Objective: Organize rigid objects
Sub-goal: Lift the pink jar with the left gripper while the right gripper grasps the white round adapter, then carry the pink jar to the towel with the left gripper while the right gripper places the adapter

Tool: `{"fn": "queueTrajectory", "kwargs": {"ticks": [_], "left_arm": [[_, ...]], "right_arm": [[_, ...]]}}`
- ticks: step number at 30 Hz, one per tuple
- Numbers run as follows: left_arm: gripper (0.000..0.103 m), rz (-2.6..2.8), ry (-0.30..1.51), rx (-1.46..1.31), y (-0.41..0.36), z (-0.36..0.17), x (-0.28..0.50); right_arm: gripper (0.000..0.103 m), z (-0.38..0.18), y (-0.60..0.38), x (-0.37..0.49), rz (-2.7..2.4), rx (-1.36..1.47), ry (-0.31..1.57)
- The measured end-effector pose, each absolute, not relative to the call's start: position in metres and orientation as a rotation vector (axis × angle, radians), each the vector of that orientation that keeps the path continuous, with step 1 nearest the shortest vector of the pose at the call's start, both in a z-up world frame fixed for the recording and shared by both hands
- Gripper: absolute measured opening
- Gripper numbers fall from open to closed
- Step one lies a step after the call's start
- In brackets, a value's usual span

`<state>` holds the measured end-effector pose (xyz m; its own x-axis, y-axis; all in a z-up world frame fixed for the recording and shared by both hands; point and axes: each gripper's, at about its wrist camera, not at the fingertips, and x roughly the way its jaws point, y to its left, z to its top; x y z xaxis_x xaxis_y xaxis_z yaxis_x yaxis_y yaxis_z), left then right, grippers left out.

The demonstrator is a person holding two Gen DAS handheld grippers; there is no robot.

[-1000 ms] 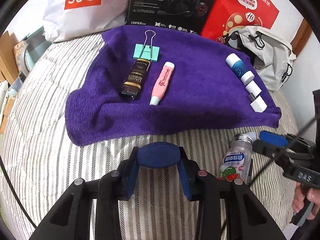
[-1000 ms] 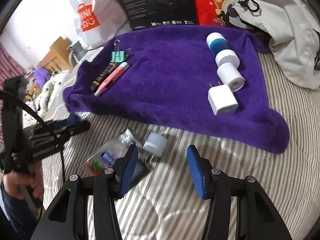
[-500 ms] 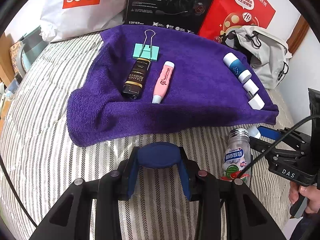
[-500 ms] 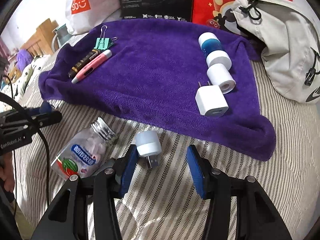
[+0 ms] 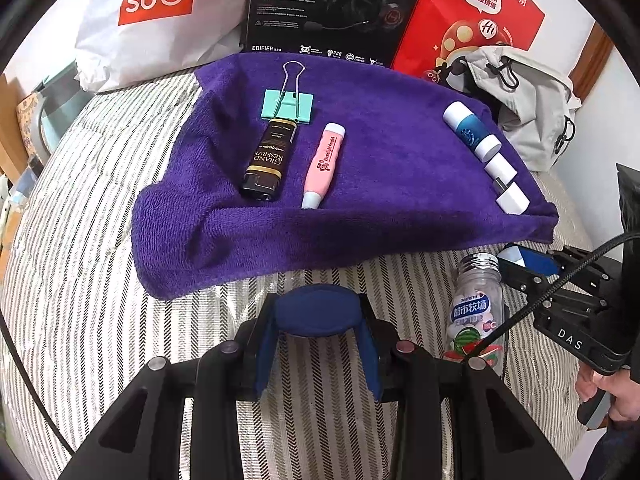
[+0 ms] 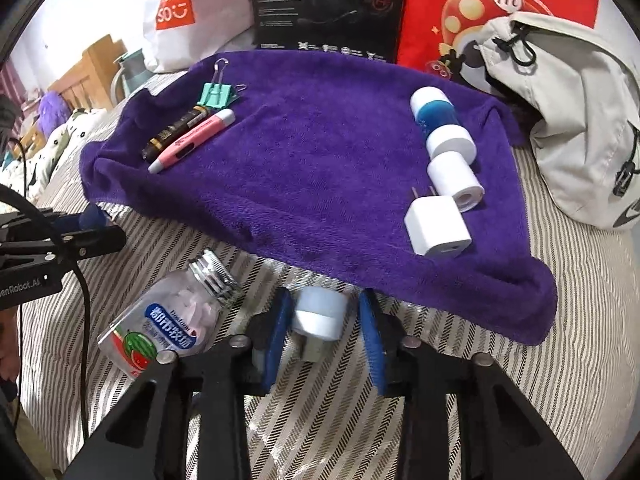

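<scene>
On the purple towel spread over the striped bed, most of the sorting looks done. In the upper left of the right wrist frame lie a mint binder clip, a dark tube with gold lettering and a pink pen-shaped thing, close side by side. Along the right side runs a line of white pieces: a blue-and-white cylinder, a white roll and a square wall plug, each touching or nearly touching the next.

Two things are left off the towel, near its lower edge. A small pale cylinder with a plug end sits between the blue pads of the right tongs; the jaws stand open around it, with gaps showing on both sides, so I judge it not yet gripped. Just left of it lies a clear plastic bottle on its side, with a ribbed silver cap and a watermelon label.

The left tongs hold nothing, low in the left wrist frame; whether they are fully closed I cannot tell, as the rounded blue pad hides the tips.

The towel is soft and fleecy, rumpled at its edges; the pieces on it are hard, smooth plastic or metal. The bed cover is a woven herringbone stripe.
</scene>
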<state>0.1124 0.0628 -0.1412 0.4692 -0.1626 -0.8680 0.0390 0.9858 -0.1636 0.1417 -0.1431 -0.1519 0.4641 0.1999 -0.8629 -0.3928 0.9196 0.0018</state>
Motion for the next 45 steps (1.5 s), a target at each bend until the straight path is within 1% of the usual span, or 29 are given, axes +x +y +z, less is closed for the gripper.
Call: {"fn": "queueTrajectory", "kwargs": {"ticks": [10, 25, 34, 45], "left_arm": [[0.034, -0.123, 1.052, -0.131, 0.074, -0.127, 0.107], [0.034, -0.141, 1.008, -0.105, 0.073, -0.099, 0.113], [0.034, -0.150, 0.992, -0.094, 0.076, -0.089, 0.131], [0.034, -0.159, 0.990, -0.076, 0.075, -0.086, 0.158]], "right_arm": [[0.024, -0.146, -0.173, 0.137, 0.411, -0.096, 1.075], [0.024, -0.111, -0.189, 0.132, 0.464, -0.050, 1.018], [0.024, -0.093, -0.188, 0.155, 0.476, -0.064, 0.970], [0.024, -0.098, -0.179, 0.203, 0.470, -0.101, 0.976]]}}
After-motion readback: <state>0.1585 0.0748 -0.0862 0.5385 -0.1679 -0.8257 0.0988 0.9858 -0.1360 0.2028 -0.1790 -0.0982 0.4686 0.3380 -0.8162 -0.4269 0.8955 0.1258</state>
